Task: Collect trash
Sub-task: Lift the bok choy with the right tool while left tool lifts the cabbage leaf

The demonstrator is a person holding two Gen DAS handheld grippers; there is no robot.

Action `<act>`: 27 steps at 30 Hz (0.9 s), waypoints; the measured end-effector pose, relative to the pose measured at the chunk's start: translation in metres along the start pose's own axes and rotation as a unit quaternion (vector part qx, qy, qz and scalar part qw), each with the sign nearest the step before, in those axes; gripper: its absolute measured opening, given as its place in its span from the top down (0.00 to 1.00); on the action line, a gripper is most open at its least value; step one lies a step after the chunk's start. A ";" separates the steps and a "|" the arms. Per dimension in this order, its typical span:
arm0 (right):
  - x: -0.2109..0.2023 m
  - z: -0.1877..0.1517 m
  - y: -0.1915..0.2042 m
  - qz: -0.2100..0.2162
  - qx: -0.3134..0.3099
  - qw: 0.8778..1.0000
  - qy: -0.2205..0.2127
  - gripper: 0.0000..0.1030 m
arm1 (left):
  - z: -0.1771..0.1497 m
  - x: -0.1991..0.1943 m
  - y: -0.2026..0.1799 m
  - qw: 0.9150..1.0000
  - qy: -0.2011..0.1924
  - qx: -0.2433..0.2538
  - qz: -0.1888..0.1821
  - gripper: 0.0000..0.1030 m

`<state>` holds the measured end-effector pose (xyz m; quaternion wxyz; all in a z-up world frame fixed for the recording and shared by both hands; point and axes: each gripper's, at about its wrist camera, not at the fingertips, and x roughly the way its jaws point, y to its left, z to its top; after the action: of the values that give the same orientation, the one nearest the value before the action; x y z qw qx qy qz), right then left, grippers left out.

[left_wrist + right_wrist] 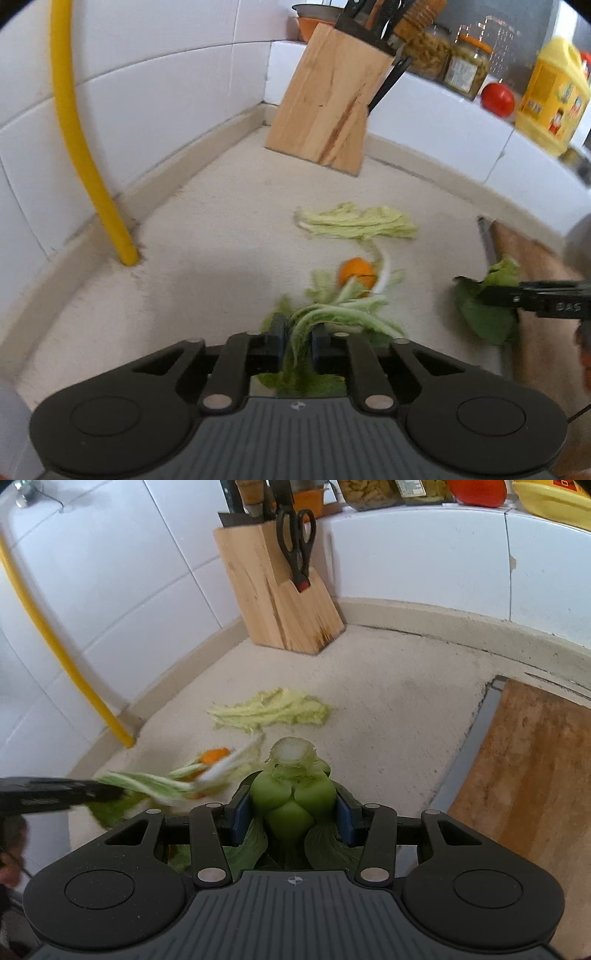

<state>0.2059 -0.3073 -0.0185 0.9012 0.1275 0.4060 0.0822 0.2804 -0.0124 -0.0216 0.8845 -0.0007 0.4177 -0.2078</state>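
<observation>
Vegetable scraps [354, 223] litter the counter [207, 236] as your left gripper [299, 341] pinches a limp leaf bundle [343, 308] and your right gripper [293, 814] clamps a bok choy stump [291, 794]; keep both squeezes firm, lifting slowly so nothing drops.
</observation>
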 end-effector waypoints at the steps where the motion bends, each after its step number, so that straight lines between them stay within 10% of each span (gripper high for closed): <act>1: 0.002 -0.001 0.000 -0.006 -0.003 1.000 0.003 0.48 | 0.000 0.005 -0.001 1.000 0.007 0.009 0.001 0.78; 7: 0.019 -0.006 0.001 -0.011 -0.025 0.999 0.025 0.46 | -0.001 0.018 -0.017 0.997 0.011 0.081 0.016 0.44; 15: 0.024 -0.006 0.004 -0.008 -0.045 0.999 0.018 0.26 | 0.002 0.048 -0.033 0.992 0.040 0.116 0.007 0.36; 21: 0.030 -0.011 0.002 -0.009 -0.033 0.999 0.037 0.47 | 0.007 0.047 -0.020 0.997 0.067 0.042 -0.010 0.84; 27: 0.017 -0.009 -0.003 -0.004 0.002 1.000 0.025 0.48 | 0.009 0.018 -0.006 0.999 0.037 -0.016 -0.035 0.93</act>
<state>0.2107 -0.3046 -0.0376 0.8910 0.1255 0.4287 0.0807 0.2952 -0.0266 -0.0282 0.8608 -0.0218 0.4528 -0.2315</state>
